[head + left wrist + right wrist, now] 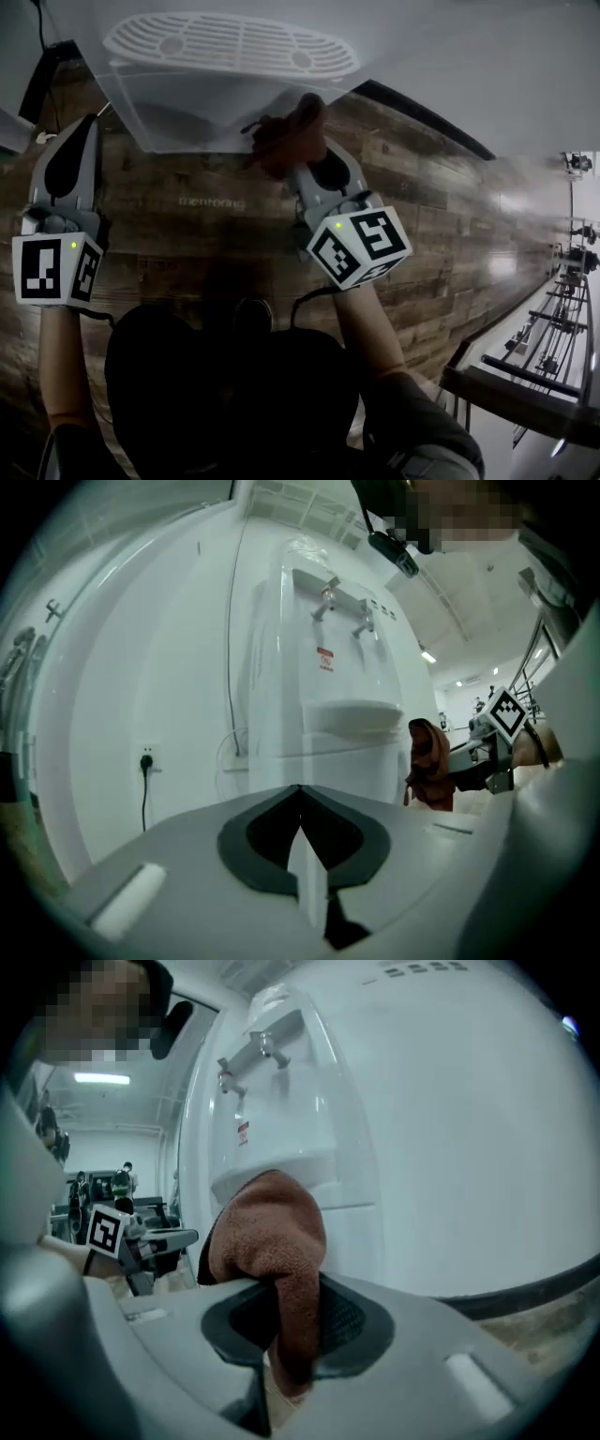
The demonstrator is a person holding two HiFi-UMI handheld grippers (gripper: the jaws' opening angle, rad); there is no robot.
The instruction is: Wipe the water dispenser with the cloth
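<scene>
The white water dispenser [234, 84] stands in front of me, its grilled drip tray [230, 42] seen from above. My right gripper [309, 155] is shut on a reddish-brown cloth [286, 136], and the cloth is pressed against the dispenser's front below the tray. In the right gripper view the cloth [272, 1241] bunches out of the jaws in front of the dispenser [375, 1147] and its taps [248, 1054]. My left gripper [89, 127] hovers at the dispenser's left side, shut and holding nothing. In its own view its jaws meet [300, 799] facing the dispenser [328, 696]; the cloth [431, 766] shows at the right.
A wood-plank floor [450, 216] lies under the dispenser. A black cord runs down the white wall to a plug [145, 758] left of the dispenser. A ledge with railings [525, 375] runs along the right. People stand among equipment far behind [122, 1180].
</scene>
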